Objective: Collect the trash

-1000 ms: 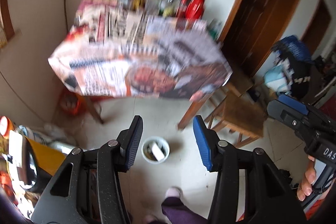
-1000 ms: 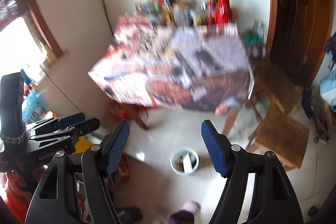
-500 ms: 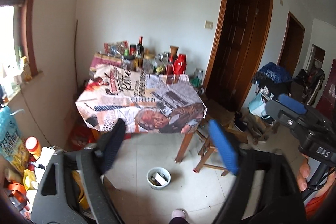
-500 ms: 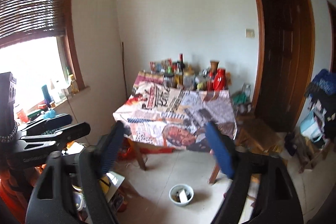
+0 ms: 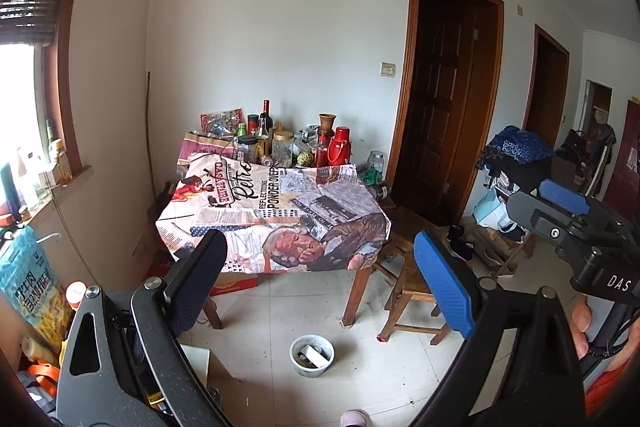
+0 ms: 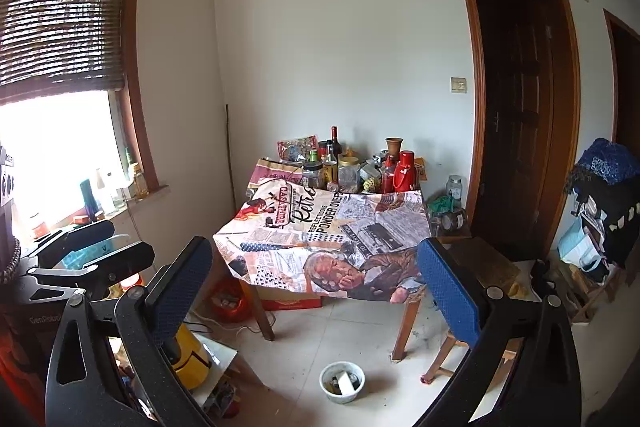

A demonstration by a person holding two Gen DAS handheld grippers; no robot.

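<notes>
My left gripper (image 5: pixel 320 287) and right gripper (image 6: pixel 316 291) are both spreading to nearly their widest, with nothing between the jaws. The white trash bowl (image 5: pixel 312 355) sits on the floor tiles at six o'clock, already holding scraps, just in front of the cloth-covered table (image 5: pixel 276 215). I'd next scan the floor for loose litter, then approach low and square.
</notes>
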